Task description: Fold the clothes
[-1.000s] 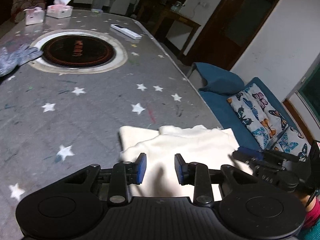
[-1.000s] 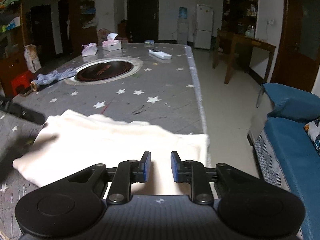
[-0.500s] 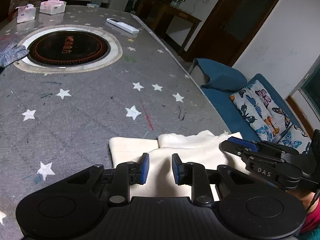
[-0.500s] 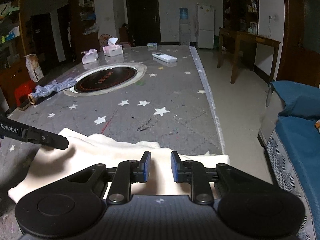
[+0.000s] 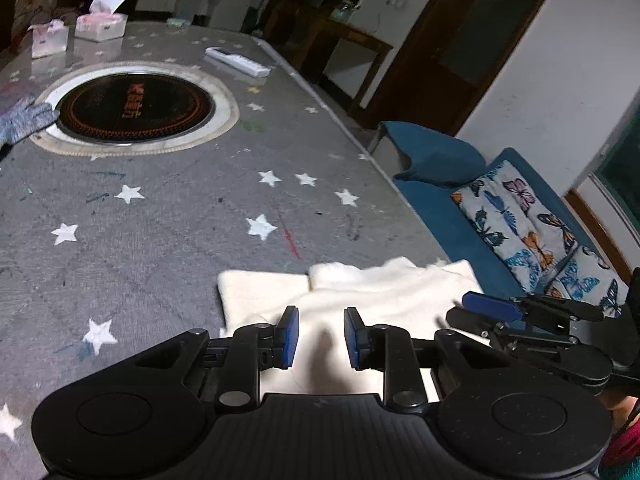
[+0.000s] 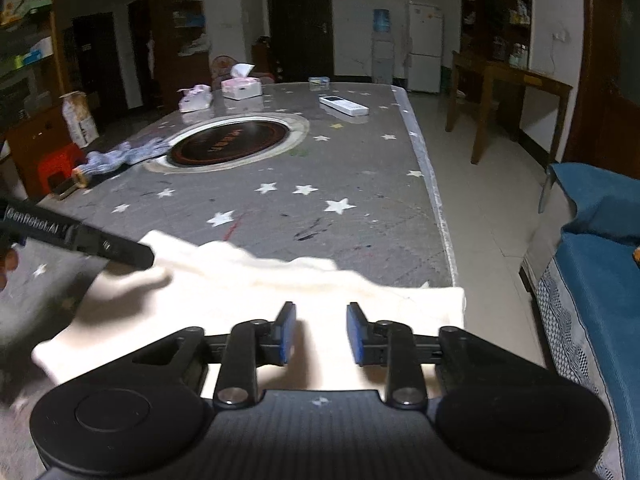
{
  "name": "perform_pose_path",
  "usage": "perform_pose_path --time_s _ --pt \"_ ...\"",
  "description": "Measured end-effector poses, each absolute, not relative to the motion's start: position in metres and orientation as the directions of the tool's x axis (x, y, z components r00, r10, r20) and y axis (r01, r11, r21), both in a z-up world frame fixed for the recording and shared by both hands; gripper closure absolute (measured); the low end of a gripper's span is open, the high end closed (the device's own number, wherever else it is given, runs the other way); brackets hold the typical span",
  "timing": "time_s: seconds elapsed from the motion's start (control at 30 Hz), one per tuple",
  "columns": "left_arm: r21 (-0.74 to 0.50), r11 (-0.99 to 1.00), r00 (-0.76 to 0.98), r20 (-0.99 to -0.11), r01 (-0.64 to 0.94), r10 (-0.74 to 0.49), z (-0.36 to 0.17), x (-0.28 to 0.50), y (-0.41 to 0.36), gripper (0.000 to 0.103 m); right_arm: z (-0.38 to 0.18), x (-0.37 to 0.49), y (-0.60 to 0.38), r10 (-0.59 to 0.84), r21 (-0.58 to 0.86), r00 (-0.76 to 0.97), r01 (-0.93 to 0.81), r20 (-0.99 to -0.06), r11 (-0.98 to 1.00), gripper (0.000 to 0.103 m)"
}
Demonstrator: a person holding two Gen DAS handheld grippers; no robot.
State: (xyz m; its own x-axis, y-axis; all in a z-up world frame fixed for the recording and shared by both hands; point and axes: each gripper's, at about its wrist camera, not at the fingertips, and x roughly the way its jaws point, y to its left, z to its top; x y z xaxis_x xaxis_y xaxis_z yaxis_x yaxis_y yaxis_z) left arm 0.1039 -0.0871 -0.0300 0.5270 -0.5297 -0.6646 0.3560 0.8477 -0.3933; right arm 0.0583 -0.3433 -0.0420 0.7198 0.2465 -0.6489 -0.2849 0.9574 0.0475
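A cream folded garment (image 5: 360, 292) lies at the near right corner of the grey star-patterned table (image 5: 168, 216); it also shows in the right wrist view (image 6: 248, 292). My left gripper (image 5: 319, 334) hovers over the garment's near part, open and empty. My right gripper (image 6: 321, 330) is open and empty above the garment's right end; it shows in the left wrist view (image 5: 492, 310) at the right. The left gripper's finger (image 6: 112, 246) reaches over the garment's left end in the right wrist view.
A round black hotplate (image 5: 134, 108) is set in the table. A grey-blue cloth (image 5: 24, 120), tissue boxes (image 5: 102, 26) and a white remote (image 5: 236, 62) lie beyond. The table edge (image 6: 436, 208) runs along the right. A blue sofa (image 5: 500, 208) stands beside it.
Both grippers have opened slightly wider than half a second ago. Both have pulled back toward the garment's near edge over the second.
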Motion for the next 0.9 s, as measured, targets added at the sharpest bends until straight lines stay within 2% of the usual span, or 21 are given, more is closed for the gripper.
perform_pose_path --time_s 0.3,0.9 --pt "-0.408 0.788 0.483 -0.63 0.461 -0.609 -0.027 0.045 -0.084 0.078 -0.037 0.005 -0.345 0.287 0.068 0.701 -0.323 -0.653 0.944 0.072" --pt "-0.389 0.822 0.476 -0.677 0.417 -0.562 -0.052 0.041 -0.069 0.083 -0.049 -0.012 -0.367 0.26 0.109 0.711 -0.251 -0.653 0.962 0.071"
